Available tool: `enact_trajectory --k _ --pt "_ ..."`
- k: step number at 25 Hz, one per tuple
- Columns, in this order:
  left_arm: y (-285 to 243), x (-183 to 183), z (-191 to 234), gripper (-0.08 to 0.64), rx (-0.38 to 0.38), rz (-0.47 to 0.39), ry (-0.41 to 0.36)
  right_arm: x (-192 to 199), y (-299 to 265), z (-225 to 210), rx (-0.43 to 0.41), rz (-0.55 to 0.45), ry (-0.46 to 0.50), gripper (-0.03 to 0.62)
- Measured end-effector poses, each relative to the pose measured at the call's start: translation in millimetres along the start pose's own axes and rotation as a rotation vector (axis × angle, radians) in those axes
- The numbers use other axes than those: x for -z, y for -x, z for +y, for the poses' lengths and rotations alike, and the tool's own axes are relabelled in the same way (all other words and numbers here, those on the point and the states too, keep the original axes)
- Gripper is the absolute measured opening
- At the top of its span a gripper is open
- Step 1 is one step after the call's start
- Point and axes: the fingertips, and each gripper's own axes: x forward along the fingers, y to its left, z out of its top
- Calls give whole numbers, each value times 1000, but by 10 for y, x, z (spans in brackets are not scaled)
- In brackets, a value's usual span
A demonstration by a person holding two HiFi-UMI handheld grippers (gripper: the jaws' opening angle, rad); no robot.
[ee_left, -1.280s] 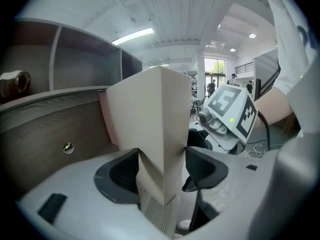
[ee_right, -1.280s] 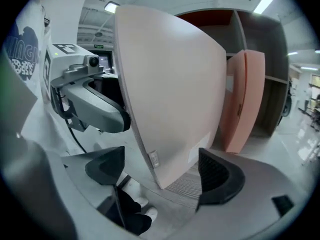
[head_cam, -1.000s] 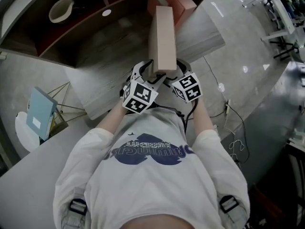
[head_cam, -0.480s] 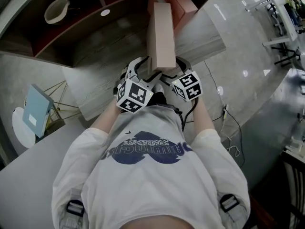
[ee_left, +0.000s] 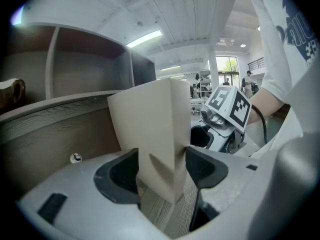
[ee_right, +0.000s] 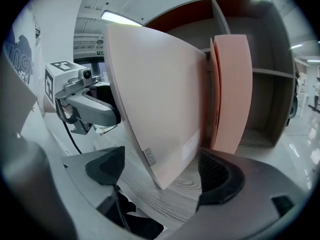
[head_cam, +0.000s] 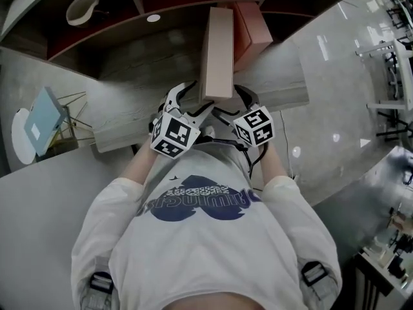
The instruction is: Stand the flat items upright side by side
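A flat beige box (head_cam: 218, 50) stands on its edge on the wooden shelf board (head_cam: 129, 102), right beside a salmon-pink box (head_cam: 253, 28) that also stands upright. My left gripper (head_cam: 192, 103) holds the beige box's near end; in the left gripper view both pads press the beige box (ee_left: 155, 129), so that left gripper (ee_left: 162, 169) is shut on it. My right gripper (head_cam: 230, 105) sits at the same end from the right. In the right gripper view the beige box's (ee_right: 160, 109) lower corner lies between the spread jaws of the right gripper (ee_right: 160, 174), with a gap at the left pad.
The shelf unit has dark compartments with dividers behind the boxes. A pale bowl (head_cam: 82, 8) lies in the left compartment. A teal board on a wire stand (head_cam: 40, 120) stands to the left on the floor. Cables (head_cam: 303, 154) trail on the glossy floor at the right.
The head view has swung, so the shelf now lies more level in the picture. Both grippers stay at the near end of the beige box, which stands closer alongside the pink box.
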Motion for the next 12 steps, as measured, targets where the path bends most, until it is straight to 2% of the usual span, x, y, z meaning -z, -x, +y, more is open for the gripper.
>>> enact_trajectory --k 7,12 --pt "-226 -127 72 302 -89 3 18 -46 66 -233 -51 3 64 463" --pt "-343 -186 155 302 -126 12 -4 -53 141 -465 -43 6 86 463"
